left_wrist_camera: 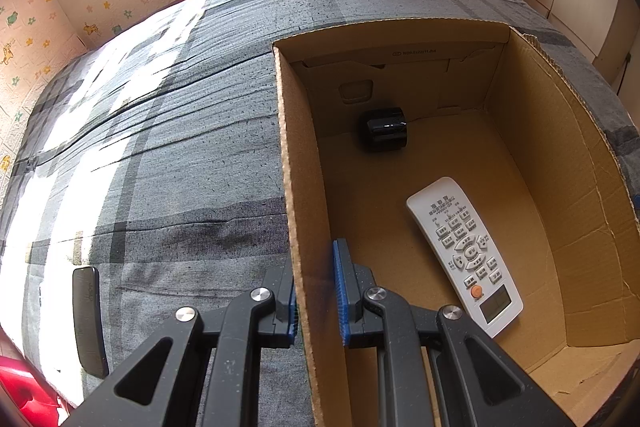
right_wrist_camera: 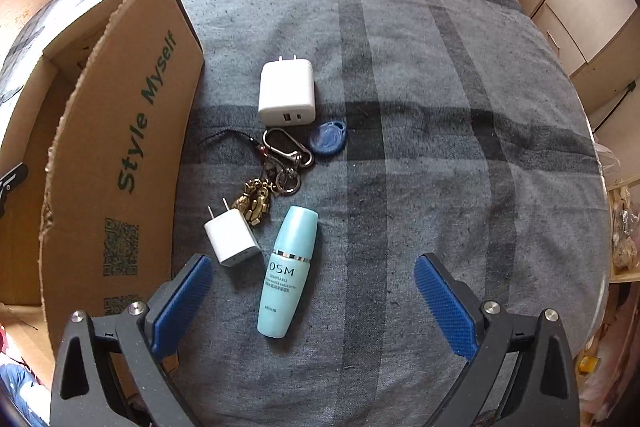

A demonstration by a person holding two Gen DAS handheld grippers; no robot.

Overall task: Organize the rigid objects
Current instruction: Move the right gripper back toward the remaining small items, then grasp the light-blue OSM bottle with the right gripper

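My left gripper (left_wrist_camera: 316, 291) straddles the left wall of the cardboard box (left_wrist_camera: 298, 195), one pad on each side, shut on it. Inside the box lie a white remote control (left_wrist_camera: 466, 253) and a black cylinder (left_wrist_camera: 386, 129). My right gripper (right_wrist_camera: 312, 303) is open and empty above the grey plaid bed, with a light blue OSM bottle (right_wrist_camera: 288, 273) lying between its fingers. Nearby lie a small white charger (right_wrist_camera: 232, 237), a large white charger (right_wrist_camera: 286, 93), a keychain with a brass figure (right_wrist_camera: 276, 171) and a blue key fob (right_wrist_camera: 328, 139).
The box's outer wall, printed "Style Myself" (right_wrist_camera: 120, 155), stands left of the loose items. A black flat object (left_wrist_camera: 89, 319) lies on the bed at the left. The bed's edge runs along the right, with cupboards (right_wrist_camera: 576, 11) beyond.
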